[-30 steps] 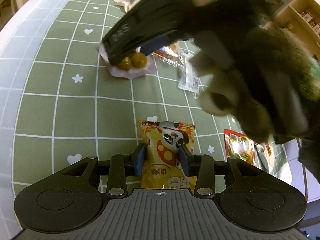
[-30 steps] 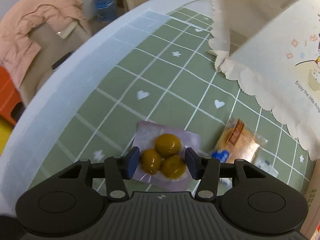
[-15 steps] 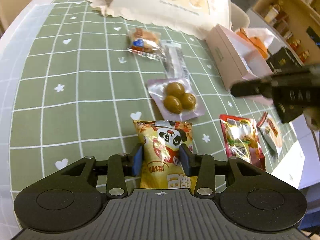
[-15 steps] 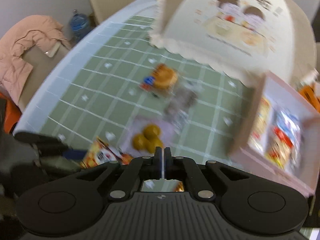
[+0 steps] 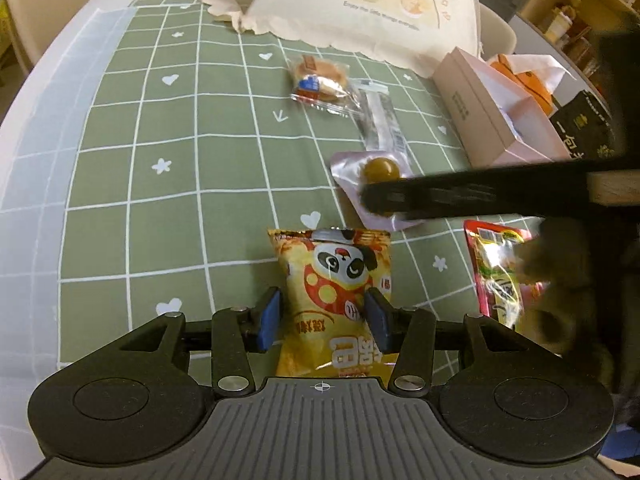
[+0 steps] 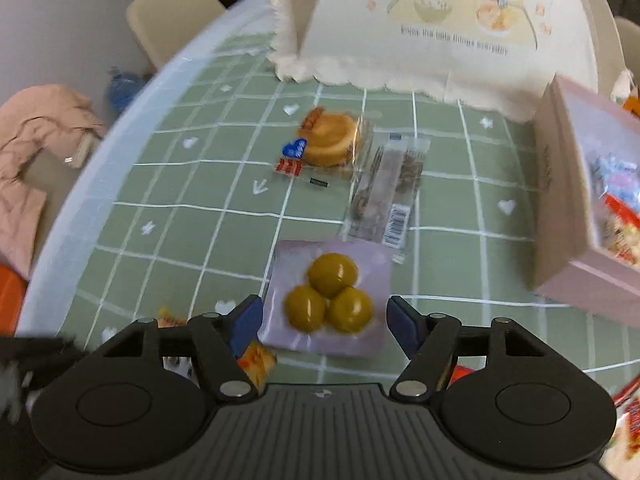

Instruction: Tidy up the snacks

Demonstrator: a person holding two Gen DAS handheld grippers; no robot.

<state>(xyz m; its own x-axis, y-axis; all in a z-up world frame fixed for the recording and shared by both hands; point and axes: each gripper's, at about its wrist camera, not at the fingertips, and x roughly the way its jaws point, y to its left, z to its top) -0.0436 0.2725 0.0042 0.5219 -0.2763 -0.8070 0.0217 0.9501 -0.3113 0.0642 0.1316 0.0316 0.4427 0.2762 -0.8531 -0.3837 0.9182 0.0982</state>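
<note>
Left wrist view: the left gripper (image 5: 324, 316) has its blue pads closed against both sides of the panda snack bag (image 5: 334, 280). The bag lies flat on the green checked tablecloth (image 5: 160, 208), so the grasp appears made but the lift has not started. The right gripper's black finger crosses the view from the right, over the purple olive pouch (image 5: 362, 184), which lies just beyond the bag. A red snack packet (image 5: 496, 264) lies to the right, and the pink box (image 5: 492, 120), the likely destination, stands beyond it.

Right wrist view: the right gripper (image 6: 324, 320) is wide open and holds nothing. The olive pouch (image 6: 330, 296) lies flat between its pads; contact cannot be confirmed, because the frame is motion-blurred. This alignment suits a side pinch on the pouch. A wrapped cake (image 6: 330, 144) and a clear bar wrapper (image 6: 386, 192) lie further out, and the pink box (image 6: 568, 216) already contains packets.

Change from half a second earlier: the right gripper's jaws were fully closed and well above the table; they are now spread and lowered around the pouch. The left gripper's hold on the panda bag is unchanged.
</note>
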